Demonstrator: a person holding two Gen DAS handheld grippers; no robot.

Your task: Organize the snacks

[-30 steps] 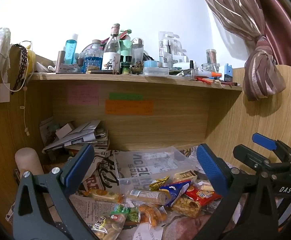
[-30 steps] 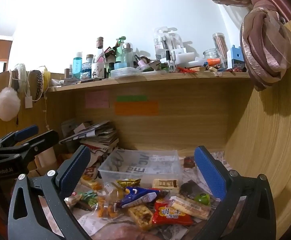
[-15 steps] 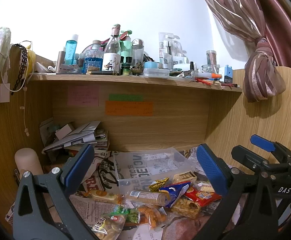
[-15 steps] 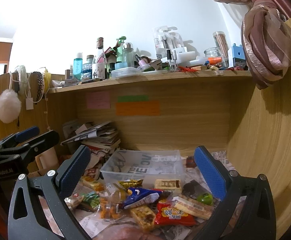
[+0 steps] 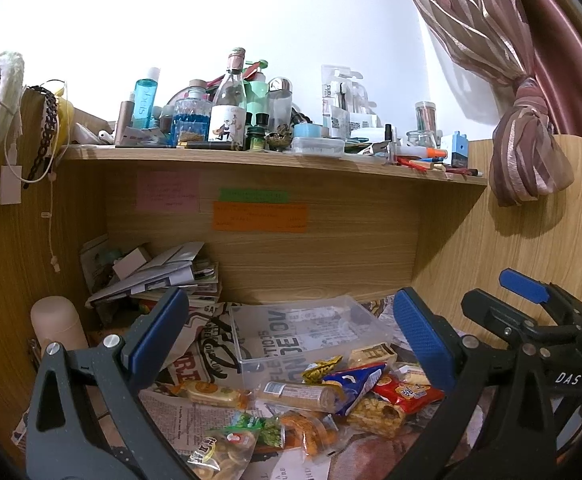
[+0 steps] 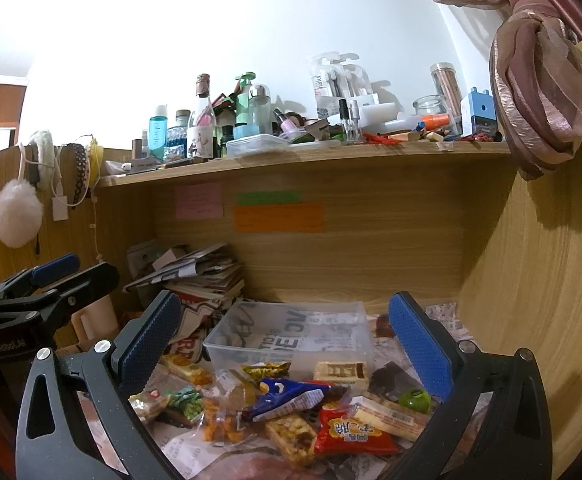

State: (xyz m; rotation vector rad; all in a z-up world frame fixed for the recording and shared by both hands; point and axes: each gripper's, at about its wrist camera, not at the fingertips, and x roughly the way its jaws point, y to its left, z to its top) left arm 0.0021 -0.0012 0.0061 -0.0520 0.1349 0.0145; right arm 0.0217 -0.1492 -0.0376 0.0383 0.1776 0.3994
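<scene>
left gripper (image 5: 287, 336): black frame with blue ribbed pads, jaws spread wide, nothing between them, held above the near edge of the snack pile; it also shows at the left edge of the right wrist view.
right gripper (image 6: 285, 338): same build, jaws spread wide and holding nothing, hanging over the pile; its side shows at the right of the left wrist view.
clear rectangular plastic container (image 6: 291, 334): sits on the newspaper-covered desk surface (image 5: 195, 416), just behind the pile, with no snack inside.
snack pile: loose packets lie on the newsprint in front of the container, several overlapping.
blue triangular chip bag (image 6: 287, 398): middle of the pile, its tip over neighbouring packets.
red foil packet with yellow lettering (image 6: 349, 432): near front right of the pile, beside a nut bar in clear wrap (image 6: 291, 434).
beige wrapped wafer block (image 6: 341, 372): touching the container's front wall.
small green round sweet (image 6: 415, 398): right edge of the pile, beside the right gripper's right pad.
stack of papers and magazines (image 5: 159, 276): back left corner under the wooden shelf (image 5: 251, 158).
shelf top: crowded with bottles and jars.
</scene>
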